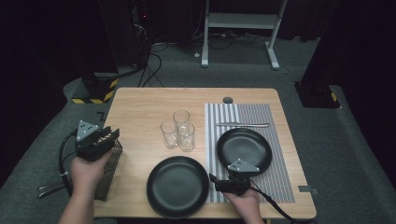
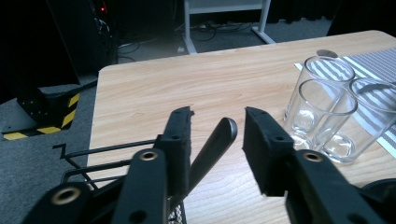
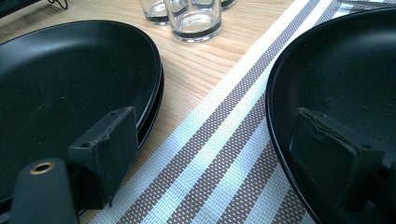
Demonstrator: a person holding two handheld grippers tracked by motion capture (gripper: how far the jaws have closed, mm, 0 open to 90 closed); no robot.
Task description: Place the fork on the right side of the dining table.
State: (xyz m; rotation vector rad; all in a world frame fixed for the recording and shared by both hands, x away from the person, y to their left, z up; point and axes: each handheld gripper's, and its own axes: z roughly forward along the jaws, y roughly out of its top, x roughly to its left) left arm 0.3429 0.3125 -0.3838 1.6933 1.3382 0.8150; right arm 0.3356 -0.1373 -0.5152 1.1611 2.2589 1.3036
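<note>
A dark room surrounds my wooden table (image 1: 140, 100). At frame left, my left gripper (image 2: 217, 126) brackets a slim, stiff, slippery utensil handle (image 2: 212, 147) above the wire basket (image 2: 84, 163), jaws half-spread, one pad touching. My right gripper (image 3: 205, 154) hangs spread, empty.

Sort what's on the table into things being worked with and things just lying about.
In hand: cutlery handle between left gripper jaws, wire cutlery basket.
Lying about: three glasses, two black plates, striped placemat, knife.
</note>
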